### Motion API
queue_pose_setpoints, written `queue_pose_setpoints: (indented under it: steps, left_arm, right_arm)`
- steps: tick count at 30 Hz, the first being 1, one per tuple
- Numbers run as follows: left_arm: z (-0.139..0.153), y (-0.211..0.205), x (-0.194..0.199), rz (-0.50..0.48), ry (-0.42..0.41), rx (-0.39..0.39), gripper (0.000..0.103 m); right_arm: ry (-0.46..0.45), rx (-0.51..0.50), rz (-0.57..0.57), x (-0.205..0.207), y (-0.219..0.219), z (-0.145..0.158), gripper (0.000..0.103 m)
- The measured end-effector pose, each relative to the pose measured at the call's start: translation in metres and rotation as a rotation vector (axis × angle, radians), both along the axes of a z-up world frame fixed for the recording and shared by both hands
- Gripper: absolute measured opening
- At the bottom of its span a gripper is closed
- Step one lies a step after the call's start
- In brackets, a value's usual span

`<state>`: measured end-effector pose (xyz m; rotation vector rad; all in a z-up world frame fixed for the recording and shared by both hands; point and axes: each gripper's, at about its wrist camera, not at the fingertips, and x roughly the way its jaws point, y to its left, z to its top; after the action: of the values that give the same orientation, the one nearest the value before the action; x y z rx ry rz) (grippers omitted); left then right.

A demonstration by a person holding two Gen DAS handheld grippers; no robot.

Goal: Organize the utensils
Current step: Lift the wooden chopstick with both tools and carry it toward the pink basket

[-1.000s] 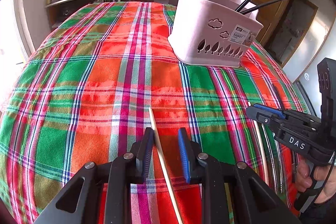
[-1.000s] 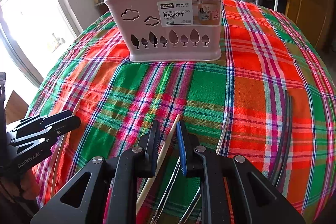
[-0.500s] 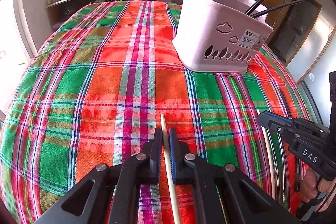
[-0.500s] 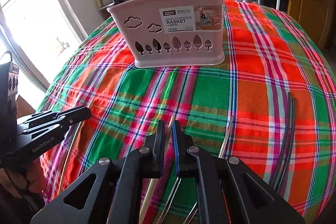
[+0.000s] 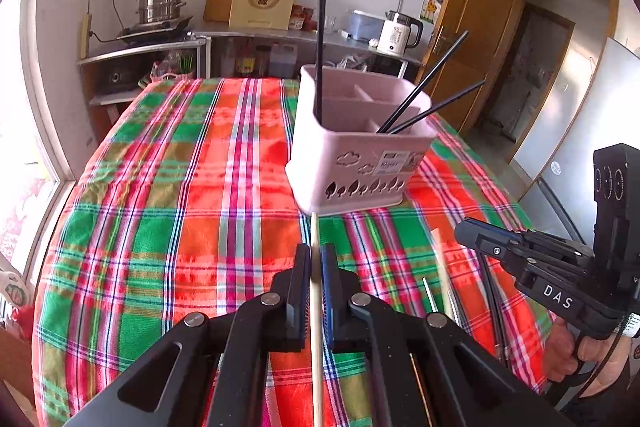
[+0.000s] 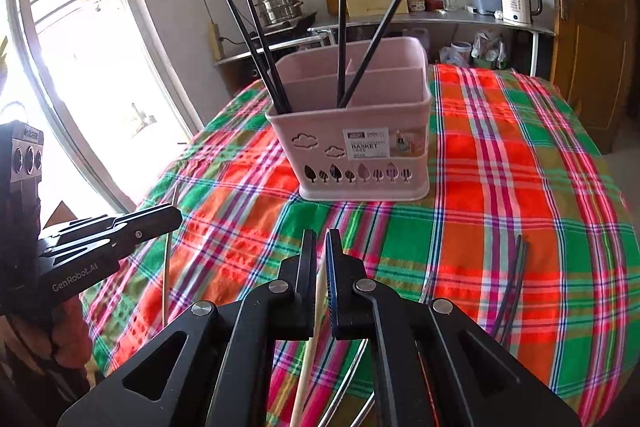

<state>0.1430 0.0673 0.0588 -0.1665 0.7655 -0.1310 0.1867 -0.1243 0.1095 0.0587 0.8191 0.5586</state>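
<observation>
The left gripper (image 5: 315,255) is pinching a pale wooden chopstick (image 5: 316,339) between its jaws, and the stick is running straight out past the fingertips toward the pink utensil basket (image 5: 360,163). The right gripper (image 6: 321,243) is doing the same with a second pale chopstick (image 6: 310,339), its jaws pressed onto the stick, which is slanting down and away below them. Both sticks are hanging clear of the plaid tablecloth (image 5: 192,227) rather than lying on it.

The basket is sitting on the far half of the table, nearer the right edge as the left camera sees it, and black chopsticks (image 6: 256,47) are leaning out of its compartments at several angles. A pair of black chopsticks (image 6: 512,291) is lying on the cloth toward the near right edge, and metal utensils (image 6: 348,399) are showing at the near edge beneath the right gripper; which kind they are I cannot tell. A person's hand (image 5: 580,359) is gripping the handle of the right tool.
</observation>
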Motion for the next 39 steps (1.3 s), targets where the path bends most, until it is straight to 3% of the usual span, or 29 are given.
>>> queue_pose_setpoints:
  steps: [8, 18, 23, 29, 39]
  left_arm:
    - [0.037, -0.008, -0.012, -0.020, -0.083, 0.012, 0.005]
    - [0.042, -0.003, -0.023, -0.022, -0.087, -0.003, 0.005]
    - [0.046, -0.001, -0.026, -0.020, -0.100, 0.006, 0.005]
    - [0.043, 0.000, -0.025, -0.021, -0.095, 0.003, 0.005]
    - [0.041, -0.001, -0.023, -0.024, -0.096, -0.001, 0.005]
  right_arm:
    - [-0.069, 0.012, 0.027, -0.009, -0.006, 0.027, 0.002]
    - [0.125, -0.114, 0.031, 0.018, 0.008, -0.053, 0.012]
    - [0.183, -0.150, 0.047, 0.030, 0.020, -0.077, 0.012]
    - [0.213, -0.194, 0.040, 0.038, 0.029, -0.089, 0.012]
    - [0.212, -0.179, 0.044, 0.042, 0.032, -0.085, 0.007]
